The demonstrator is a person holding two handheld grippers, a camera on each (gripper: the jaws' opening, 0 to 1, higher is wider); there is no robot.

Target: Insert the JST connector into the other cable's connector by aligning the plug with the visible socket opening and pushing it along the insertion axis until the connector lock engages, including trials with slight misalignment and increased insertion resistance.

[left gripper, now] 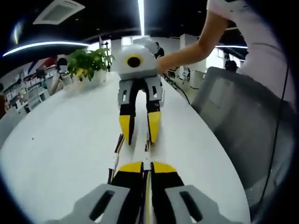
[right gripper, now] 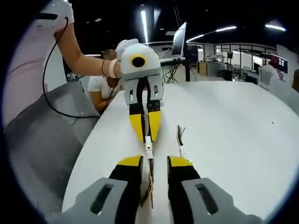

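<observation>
**A:** Left gripper view, nearest first. What sits at the bottom?

**B:** Left gripper (left gripper: 147,169), jaws squeezed narrow, clamping a thin cable (left gripper: 146,149) low over the white table (left gripper: 60,154). Runs straight ahead from the yellow tips, just above the table top.

**A:** And beside that, on the table?

**B:** Second cable (left gripper: 118,145), lying loose and flat on the table, with a small white connector (left gripper: 114,161) at its near end. Touches neither tool.

**A:** Farther along the table?

**B:** Right gripper (left gripper: 139,127), facing back this way, jaws spread wide, gripping nothing. Straddles the far end of the clamped cable; contact with it impossible to tell. Behind, a person's arm (left gripper: 187,52) reaching in over the table. Grey chair (left gripper: 233,116) just off the table's edge. Potted plant (left gripper: 88,63) standing at the table's far end.

**A:** Right gripper view, same order?

**B:** Own jaws wide apart at the bottom, with coloured wires (right gripper: 150,182) of the clamped cable passing between them above the table, not pinched. Just beyond, a white plug (right gripper: 148,149) on that cable, sticking out from the left gripper's closed yellow tips. Off to one side, the second cable resting on the table, bare wire ends pointing away, its white connector nearer the camera. Plug and connector apart, not joined. Farther back, more bare table, then desks and ceiling lights past the table's far edge.
</observation>
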